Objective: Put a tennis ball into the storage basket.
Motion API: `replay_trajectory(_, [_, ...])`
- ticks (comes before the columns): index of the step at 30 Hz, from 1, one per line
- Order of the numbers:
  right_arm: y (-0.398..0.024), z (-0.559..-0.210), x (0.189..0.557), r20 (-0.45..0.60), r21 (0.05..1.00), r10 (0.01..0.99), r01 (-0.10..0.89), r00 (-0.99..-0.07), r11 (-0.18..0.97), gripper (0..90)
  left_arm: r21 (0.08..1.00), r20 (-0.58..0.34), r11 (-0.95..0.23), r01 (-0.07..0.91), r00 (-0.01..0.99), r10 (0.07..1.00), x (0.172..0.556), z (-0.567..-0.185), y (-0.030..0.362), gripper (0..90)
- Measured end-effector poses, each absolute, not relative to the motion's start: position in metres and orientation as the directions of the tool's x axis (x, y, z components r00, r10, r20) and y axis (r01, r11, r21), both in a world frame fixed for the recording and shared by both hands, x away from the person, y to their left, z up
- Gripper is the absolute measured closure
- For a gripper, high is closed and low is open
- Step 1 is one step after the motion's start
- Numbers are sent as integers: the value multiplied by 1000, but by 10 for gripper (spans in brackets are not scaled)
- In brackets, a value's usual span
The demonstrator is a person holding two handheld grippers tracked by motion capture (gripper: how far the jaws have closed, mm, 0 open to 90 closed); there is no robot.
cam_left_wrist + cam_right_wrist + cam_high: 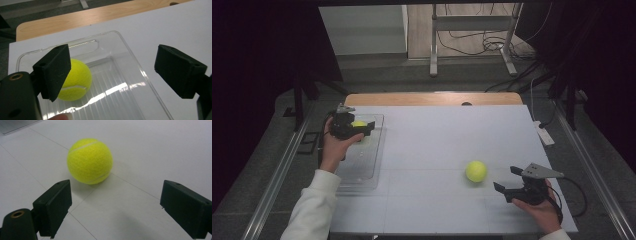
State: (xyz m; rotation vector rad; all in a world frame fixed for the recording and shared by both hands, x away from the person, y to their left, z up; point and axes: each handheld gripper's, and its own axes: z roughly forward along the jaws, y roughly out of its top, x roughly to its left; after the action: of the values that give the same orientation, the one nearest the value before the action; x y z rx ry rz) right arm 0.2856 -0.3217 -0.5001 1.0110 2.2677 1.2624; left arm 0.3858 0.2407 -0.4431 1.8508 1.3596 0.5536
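— While one tennis ball (75,80) sits in the clear tray (130,65), where's the left hand-held gripper (112,72)?
— Above it, spread, empty.
— The right hand-held gripper (115,207)?
— Spread, near the second ball (90,161) on the surface (437,140).

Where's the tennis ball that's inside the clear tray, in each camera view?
High view: the tennis ball lies at the far end of the clear tray, upper left, partly behind the left gripper.
Left gripper view: lower left, partly behind one jaw.
Right gripper view: not there; that ball sits on the bare table.
Shared landmark: the white table.
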Motion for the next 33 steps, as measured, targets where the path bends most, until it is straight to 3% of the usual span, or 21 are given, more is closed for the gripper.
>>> replay_trajectory(21, [-321,-501,287,33,840,730,415,-682,349,106,803,-124,-165,572,432,893,364,-438,228,150])
replay_trajectory(33, [-322,-501,287,36,841,731,416,-682,347,106,798,-115,-245,551,537,836,350,-435,201,150])
